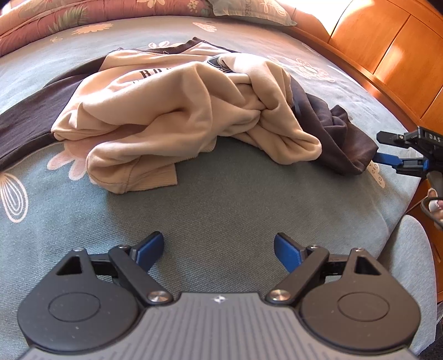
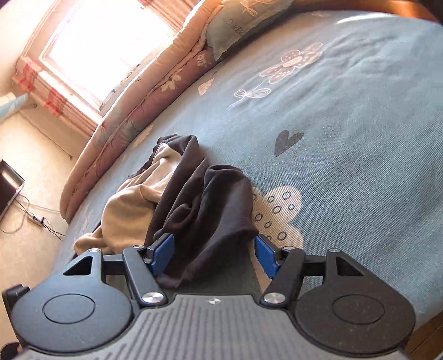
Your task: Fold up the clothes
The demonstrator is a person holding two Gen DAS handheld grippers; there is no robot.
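Note:
A beige sweatshirt (image 1: 180, 105) with dark brown sleeves lies crumpled on the blue bedspread (image 1: 221, 199). One dark sleeve (image 1: 33, 116) stretches out flat to the left. The other dark sleeve (image 1: 349, 138) is bunched at the right, near the bed's edge. My right gripper (image 1: 378, 148) stands open at that sleeve's cuff. In the right wrist view the dark sleeve (image 2: 210, 210) lies loosely between the wide-set blue pads of my right gripper (image 2: 213, 252), unpinched. My left gripper (image 1: 218, 249) hovers open over bare bedspread in front of the sweatshirt, with nothing between its fingers.
A folded floral quilt (image 1: 55, 19) and a pillow (image 1: 249, 11) lie along the far side of the bed. Orange wooden panels (image 1: 387, 55) stand at the right. Beyond the bed are a bright window (image 2: 105, 41) and cables on the floor (image 2: 33, 216).

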